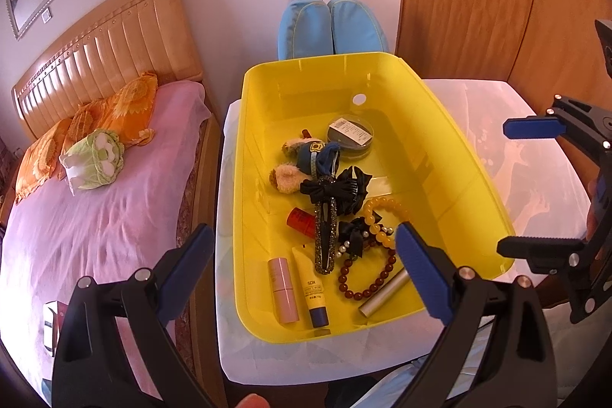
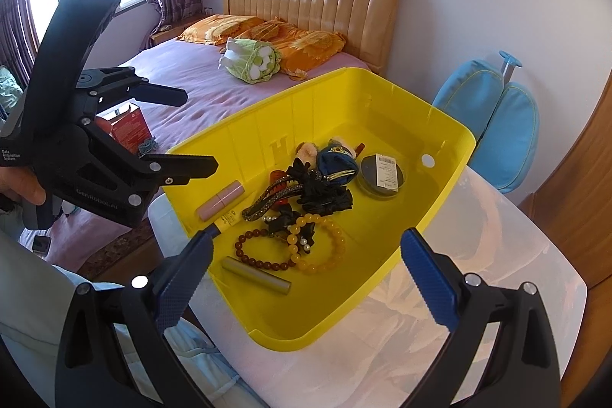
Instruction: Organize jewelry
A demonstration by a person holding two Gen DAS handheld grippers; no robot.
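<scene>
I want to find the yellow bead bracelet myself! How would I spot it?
Look inside the yellow plastic bin on the white table. Among the pile of hair clips, the yellow bead bracelet lies toward the near end, beside a dark red bead bracelet. Its beads are bigger and honey-yellow, not brownish red.

One yellow plastic bin (image 1: pixel 451 155) sits on the white worktop (image 1: pixel 535 178). Inside it — two bead bracelets, one of amber-yellow beads (image 1: pixel 382 217) and one of dark red-brown beads (image 1: pixel 363 278). One pink cylindrical tube (image 1: pixel 282 289), one yellow squeeze tube with a navy cap (image 1: pixel 313 293), one metallic grey cylinder (image 1: pixel 384 293), one round dark tin with a paper label (image 1: pixel 350 135) — and one long glittery hair clip (image 1: pixel 325 239).
</scene>
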